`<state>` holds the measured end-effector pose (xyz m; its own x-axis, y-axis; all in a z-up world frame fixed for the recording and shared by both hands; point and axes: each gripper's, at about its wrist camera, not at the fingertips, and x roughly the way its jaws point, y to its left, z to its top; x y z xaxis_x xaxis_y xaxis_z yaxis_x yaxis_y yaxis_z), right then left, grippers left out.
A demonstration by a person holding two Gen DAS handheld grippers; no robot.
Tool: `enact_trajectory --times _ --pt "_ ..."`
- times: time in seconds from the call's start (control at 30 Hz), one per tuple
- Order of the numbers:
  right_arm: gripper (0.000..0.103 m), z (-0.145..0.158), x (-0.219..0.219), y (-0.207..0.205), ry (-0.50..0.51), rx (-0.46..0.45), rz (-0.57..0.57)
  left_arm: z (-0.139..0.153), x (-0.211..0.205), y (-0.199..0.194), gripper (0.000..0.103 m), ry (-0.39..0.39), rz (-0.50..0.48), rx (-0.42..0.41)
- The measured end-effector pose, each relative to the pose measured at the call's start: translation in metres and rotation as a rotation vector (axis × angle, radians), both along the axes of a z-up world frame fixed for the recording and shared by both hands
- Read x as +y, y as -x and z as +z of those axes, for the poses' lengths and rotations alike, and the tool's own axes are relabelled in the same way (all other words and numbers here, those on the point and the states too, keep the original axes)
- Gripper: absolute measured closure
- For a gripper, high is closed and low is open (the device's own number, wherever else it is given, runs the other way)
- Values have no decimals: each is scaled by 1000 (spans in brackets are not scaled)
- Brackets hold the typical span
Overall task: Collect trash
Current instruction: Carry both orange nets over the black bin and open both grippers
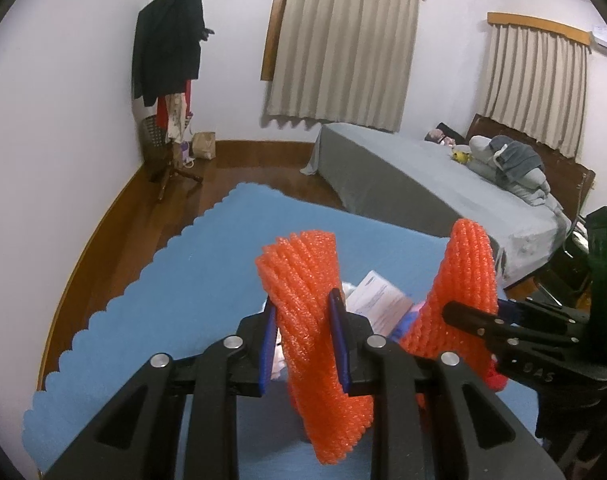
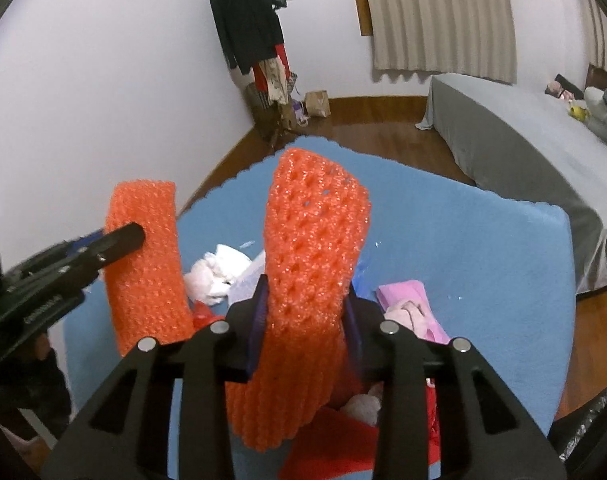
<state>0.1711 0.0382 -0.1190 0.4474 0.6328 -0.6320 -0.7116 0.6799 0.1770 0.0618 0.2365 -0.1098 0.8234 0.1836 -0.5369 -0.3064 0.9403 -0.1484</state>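
Foam netting [image 1: 315, 320], orange and ribbed, stands pinched between the blue pads of the left tongs [image 1: 305, 340], which are narrowed onto it, at about six o'clock in the left wrist view. At four o'clock there, a second orange foam sleeve [image 1: 459, 292] is in the right tongs [image 1: 475, 316]. In the right wrist view the right tongs [image 2: 303, 328] are clamped on that sleeve, which rises toward twelve o'clock. Under both lies a blue mat [image 2: 483, 260] with crumpled white tissue [image 2: 219, 272] at ten o'clock, a pink cloth [image 2: 407, 300] at three o'clock and red wrapping [image 2: 331, 444] at six o'clock. A grey bed [image 1: 423, 176] sits at two o'clock.
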Motion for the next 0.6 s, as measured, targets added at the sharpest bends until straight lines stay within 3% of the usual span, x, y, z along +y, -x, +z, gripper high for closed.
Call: enact_trajectory --times 0.2,0.6 --pt "71 12 -22 9 3 -17 -22 8 -17 -4 78 14 -46 -9" --pt "71 46 -127 30 -32 -30 -177 24 -90 -15 78 51 -223 -20"
